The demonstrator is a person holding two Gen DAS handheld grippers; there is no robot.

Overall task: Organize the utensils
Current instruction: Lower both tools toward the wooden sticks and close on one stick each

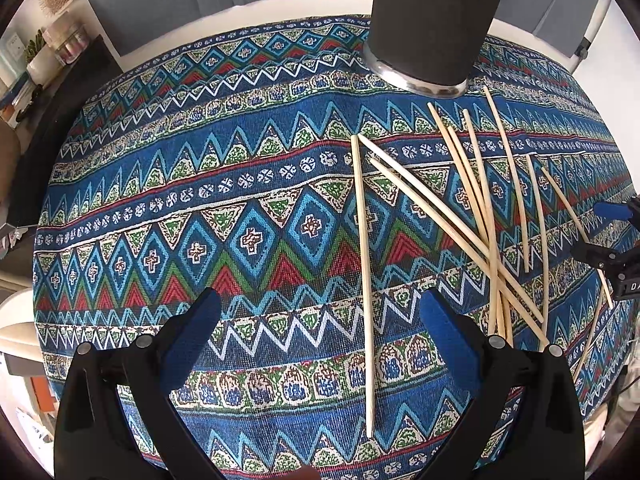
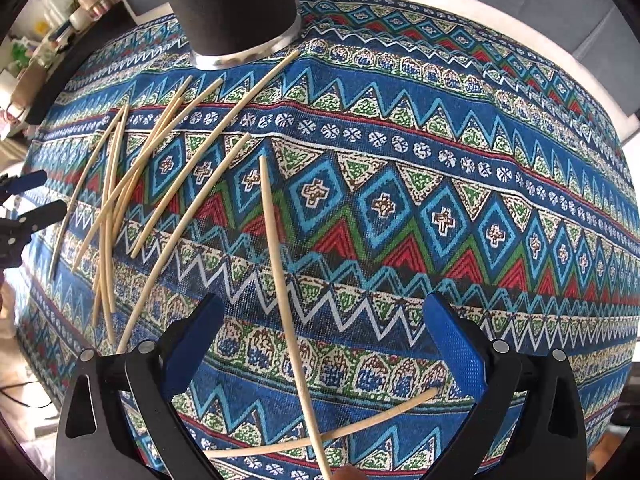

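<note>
Several pale wooden chopsticks lie scattered on the patterned cloth. In the left wrist view one chopstick (image 1: 365,280) lies alone between my fingers' span, and a crossed pile (image 1: 492,220) lies to its right. A tall black holder with a metal base (image 1: 428,32) stands at the far side. My left gripper (image 1: 320,312) is open and empty above the cloth. In the right wrist view my right gripper (image 2: 324,316) is open and empty, over a long chopstick (image 2: 286,300) that crosses another (image 2: 332,432). The pile (image 2: 132,192) lies at left, below the holder (image 2: 228,12).
The blue, red and green patterned cloth (image 1: 200,220) covers a round white table (image 1: 280,2). The right gripper shows at the right edge of the left wrist view (image 1: 612,240); the left gripper shows at the left edge of the right wrist view (image 2: 24,208). Shelves with clutter stand at far left (image 1: 40,52).
</note>
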